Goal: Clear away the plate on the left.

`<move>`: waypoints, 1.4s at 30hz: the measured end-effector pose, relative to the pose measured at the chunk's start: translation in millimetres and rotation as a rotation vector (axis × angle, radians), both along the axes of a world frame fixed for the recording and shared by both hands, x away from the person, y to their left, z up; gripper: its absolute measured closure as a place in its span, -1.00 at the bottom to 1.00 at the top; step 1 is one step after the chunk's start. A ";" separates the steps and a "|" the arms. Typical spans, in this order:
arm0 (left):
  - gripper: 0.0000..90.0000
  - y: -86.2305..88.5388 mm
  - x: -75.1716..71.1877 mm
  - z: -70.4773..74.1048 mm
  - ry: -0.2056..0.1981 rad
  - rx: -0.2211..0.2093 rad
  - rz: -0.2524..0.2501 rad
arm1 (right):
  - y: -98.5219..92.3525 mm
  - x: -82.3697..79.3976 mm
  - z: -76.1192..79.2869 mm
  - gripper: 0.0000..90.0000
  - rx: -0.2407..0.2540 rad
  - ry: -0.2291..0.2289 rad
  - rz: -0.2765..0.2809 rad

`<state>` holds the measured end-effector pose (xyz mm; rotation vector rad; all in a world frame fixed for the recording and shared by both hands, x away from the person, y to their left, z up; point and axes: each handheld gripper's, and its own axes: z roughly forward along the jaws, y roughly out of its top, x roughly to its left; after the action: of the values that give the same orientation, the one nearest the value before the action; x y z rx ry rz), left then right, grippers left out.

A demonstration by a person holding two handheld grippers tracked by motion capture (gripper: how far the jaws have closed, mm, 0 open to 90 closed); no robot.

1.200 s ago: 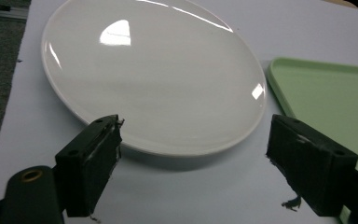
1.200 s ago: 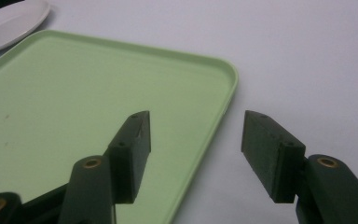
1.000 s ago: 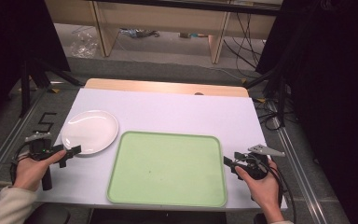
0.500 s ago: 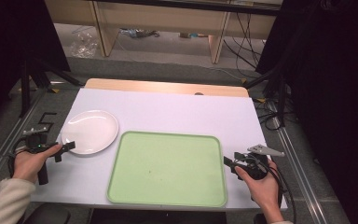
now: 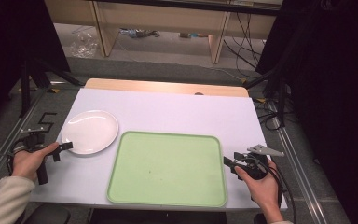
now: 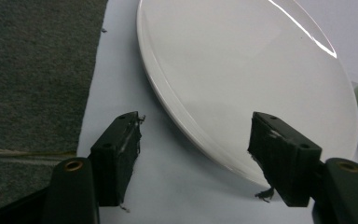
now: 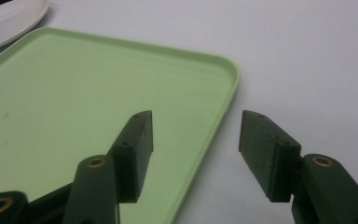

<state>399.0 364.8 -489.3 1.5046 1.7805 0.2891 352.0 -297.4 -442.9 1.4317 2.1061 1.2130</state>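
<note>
A white plate (image 5: 90,131) lies at the left of the white table, beside a light green tray (image 5: 168,168). My left gripper (image 5: 64,147) is at the plate's near-left rim. In the left gripper view the plate (image 6: 242,79) has its near edge between the jaws of that gripper (image 6: 196,123). The jaws have just been closing, and the pads stand clear of the rim. My right gripper (image 5: 228,163) is at the tray's right edge. Seen from the right gripper (image 7: 196,116), the open jaws straddle the tray's (image 7: 74,93) rim without touching it.
The tray is bare and takes up the table's front middle. A wooden strip (image 5: 168,87) runs along the table's far edge. Dark floor, black stands and cables surround the table. The plate (image 7: 9,21) peeks in at the right gripper view's top left.
My left hand has shifted slightly left along the table's edge, and its jaws look narrower around the plate's rim. The right hand has not moved.
</note>
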 end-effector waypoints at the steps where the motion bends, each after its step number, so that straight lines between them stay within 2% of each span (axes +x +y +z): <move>1: -0.22 -0.1 0.6 -0.5 0.005 -0.014 -0.001 | 0.0 -0.1 0.1 0.01 0.001 0.000 0.000; 4: -0.16 -0.3 1.9 -1.8 0.022 -0.034 0.006 | 0.0 -0.2 0.2 0.02 0.008 0.001 0.005; 5: -0.13 -0.1 2.3 -1.5 0.024 -0.046 0.011 | 0.1 -0.2 0.2 0.02 0.008 0.001 0.005; 7: -0.06 -0.8 3.5 -2.0 0.033 -0.097 0.020 | 0.2 -0.2 0.2 0.02 0.005 -0.003 0.004; 9: 0.01 -1.9 4.2 -2.1 0.045 -0.121 0.021 | 0.1 0.0 -0.1 0.02 -0.001 -0.004 0.007; 11: 0.05 -2.5 5.5 -0.9 0.073 -0.137 0.027 | 0.1 0.0 -0.3 0.02 0.000 -0.001 0.007; 12: 0.06 -2.7 6.6 -2.2 0.063 -0.152 0.038 | 0.3 0.1 -0.4 0.02 -0.001 -0.001 0.004; 13: 0.08 -1.7 7.1 -1.4 0.082 -0.151 0.042 | 0.4 0.1 -0.5 0.02 -0.002 0.000 0.004; 16: 0.17 1.8 9.4 -2.4 0.100 -0.189 0.064 | 1.1 0.0 -0.7 0.03 0.010 0.014 0.008; 18: 0.24 3.9 11.5 -4.1 0.111 -0.248 0.084 | 0.7 -0.2 -0.2 0.03 -0.003 0.014 0.007; 20: 0.34 8.1 12.8 -4.6 0.139 -0.258 0.101 | 1.0 0.0 -0.4 0.03 -0.005 0.014 0.007; 21: 0.40 8.1 12.8 -4.6 0.139 -0.258 0.101 | 1.0 0.0 -0.4 0.03 -0.005 0.014 0.007; 22: 0.45 10.7 14.0 -5.7 0.160 -0.283 0.117 | 0.9 0.2 -0.4 0.03 -0.011 0.010 0.009; 25: 0.55 11.3 15.1 -8.3 0.163 -0.328 0.136 | 1.6 0.6 -0.9 0.04 0.004 0.006 0.016; 29: 0.55 11.6 14.6 -8.9 0.163 -0.334 0.140 | 1.7 0.5 -1.0 0.04 0.005 0.010 0.021; 34: 0.60 10.8 13.6 -9.3 0.156 -0.323 0.146 | 2.4 0.6 -1.2 0.05 -0.002 0.008 0.020; 36: 0.60 10.1 13.1 -9.5 0.145 -0.316 0.141 | 2.6 0.5 -1.1 0.05 -0.001 0.007 0.022; 37: 0.61 13.5 11.1 -10.3 0.152 -0.297 0.109 | 2.7 0.5 -1.0 0.05 -0.001 0.007 0.022; 39: 0.62 10.7 11.7 -10.9 0.123 -0.319 0.135 | 2.8 0.7 -1.1 0.05 0.000 0.007 0.021; 42: 0.65 10.9 11.0 -14.3 0.073 -0.316 0.125 | 2.6 0.2 -0.5 0.05 -0.001 0.004 0.024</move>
<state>410.1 375.8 -503.6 1.1966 1.8805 0.0110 352.2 -294.9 -443.4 1.4134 2.1327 1.2191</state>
